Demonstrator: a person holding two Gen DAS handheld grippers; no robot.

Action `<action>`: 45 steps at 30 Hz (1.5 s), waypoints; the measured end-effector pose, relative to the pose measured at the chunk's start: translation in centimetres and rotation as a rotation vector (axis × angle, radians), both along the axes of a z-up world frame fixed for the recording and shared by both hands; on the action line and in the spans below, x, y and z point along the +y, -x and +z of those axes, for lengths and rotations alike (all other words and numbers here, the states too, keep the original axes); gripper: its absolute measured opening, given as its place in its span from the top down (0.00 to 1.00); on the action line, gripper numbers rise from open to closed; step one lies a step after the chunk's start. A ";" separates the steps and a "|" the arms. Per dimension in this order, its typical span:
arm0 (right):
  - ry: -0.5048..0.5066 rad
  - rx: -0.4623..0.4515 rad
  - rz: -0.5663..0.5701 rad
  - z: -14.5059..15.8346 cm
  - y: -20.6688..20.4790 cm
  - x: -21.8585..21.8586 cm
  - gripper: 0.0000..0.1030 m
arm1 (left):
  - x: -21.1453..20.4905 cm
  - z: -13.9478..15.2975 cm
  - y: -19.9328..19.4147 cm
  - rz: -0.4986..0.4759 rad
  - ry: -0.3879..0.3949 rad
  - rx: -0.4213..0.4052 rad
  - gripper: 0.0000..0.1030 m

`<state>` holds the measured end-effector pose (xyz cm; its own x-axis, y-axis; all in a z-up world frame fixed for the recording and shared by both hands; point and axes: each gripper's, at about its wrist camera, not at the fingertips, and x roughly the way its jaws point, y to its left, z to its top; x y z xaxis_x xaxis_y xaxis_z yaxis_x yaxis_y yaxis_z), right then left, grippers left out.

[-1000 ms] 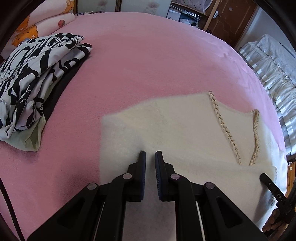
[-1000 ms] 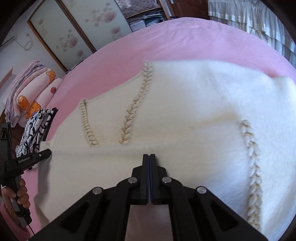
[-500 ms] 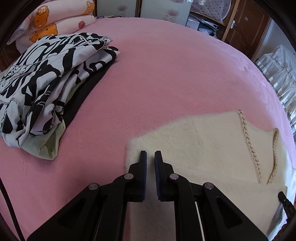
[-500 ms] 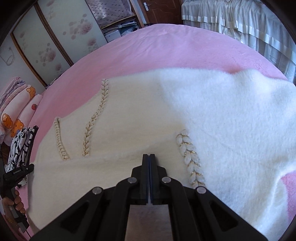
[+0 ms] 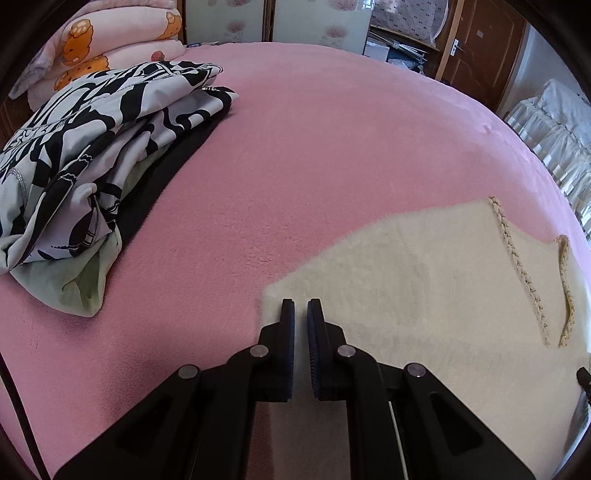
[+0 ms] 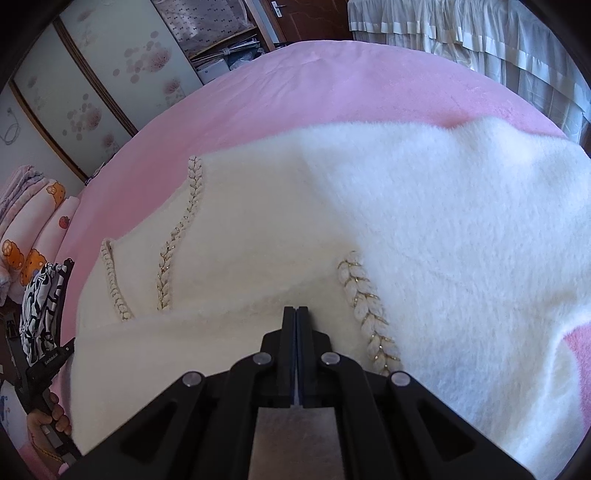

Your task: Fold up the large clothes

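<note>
A cream fluffy sweater (image 6: 332, 206) with braided trim (image 6: 369, 314) lies on the pink bedspread (image 5: 332, 147), its near part folded over itself. My right gripper (image 6: 296, 310) is shut, pads pressed together, with its tips at the folded edge; no cloth shows between them. In the left wrist view the sweater (image 5: 424, 280) fills the lower right. My left gripper (image 5: 301, 306) is shut to a narrow slit right at the sweater's left corner. I cannot tell whether it pinches cloth. A hand (image 6: 48, 421) grips the left gripper's handle at the sweater's left edge.
A pile of black-and-white patterned clothes (image 5: 85, 158) sits on the bed's left side, with bear-print bedding (image 5: 110, 48) behind it. Sliding wardrobe doors (image 6: 110, 81) and a brown door (image 5: 480, 48) stand beyond the bed. White frilled curtains (image 6: 480, 33) hang at the right.
In the left view my gripper went from well over the sweater to its left corner, and the clothes pile came closer. In the right view the sweater slid left, bringing the right-hand braid beside my fingertips.
</note>
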<state>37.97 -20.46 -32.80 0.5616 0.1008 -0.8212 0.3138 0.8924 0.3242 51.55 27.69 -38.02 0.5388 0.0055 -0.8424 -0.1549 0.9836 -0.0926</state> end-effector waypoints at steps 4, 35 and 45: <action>0.009 0.021 0.018 0.5 0.3 0.1 1.00 | -0.6 0.7 0.7 -0.040 -0.034 0.040 0.93; 0.011 0.226 -0.039 3.6 10.9 3.8 1.00 | -1.6 4.5 13.8 -0.115 0.012 0.174 0.92; -0.111 0.163 -0.091 4.6 14.1 -0.2 0.96 | -7.0 8.3 18.1 -0.209 -0.059 0.203 0.45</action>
<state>23.85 -20.67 -28.25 0.4336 0.1510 -0.8884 0.4477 0.8195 0.3578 33.45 20.68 -29.70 0.3541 -0.0357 -0.9345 0.0425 0.9989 -0.0220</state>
